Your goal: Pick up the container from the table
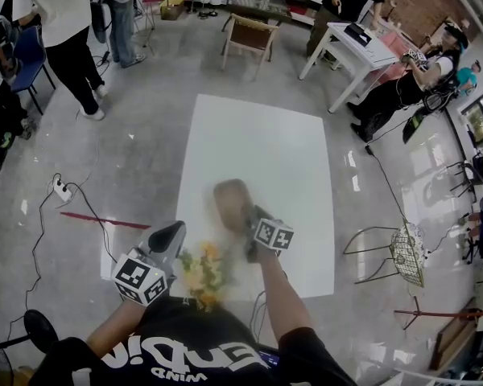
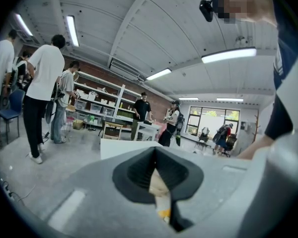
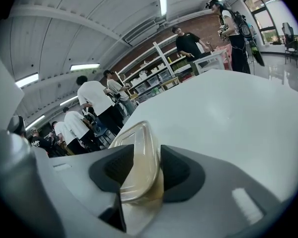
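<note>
A clear plastic container with a lid (image 3: 139, 157), brownish and blurred in the head view (image 1: 230, 202), stands edge-on between the dark pads (image 3: 179, 172) of my right gripper (image 3: 146, 168). Both pads press on its sides. In the head view this gripper (image 1: 245, 217) is over the near part of the white table (image 1: 266, 147). My left gripper (image 1: 175, 233) hangs off the table's near left corner, its jaws meeting at the top (image 2: 155, 165). Something cream and yellow shows through the gap below them.
A yellow and green bunch (image 1: 203, 272) lies at the table's near edge between my arms. Cables and a power strip (image 1: 61, 190) run over the floor at left. A wire chair (image 1: 406, 252) stands right, a wooden chair (image 1: 248, 34) and white desk (image 1: 354, 47) beyond. People stand at left.
</note>
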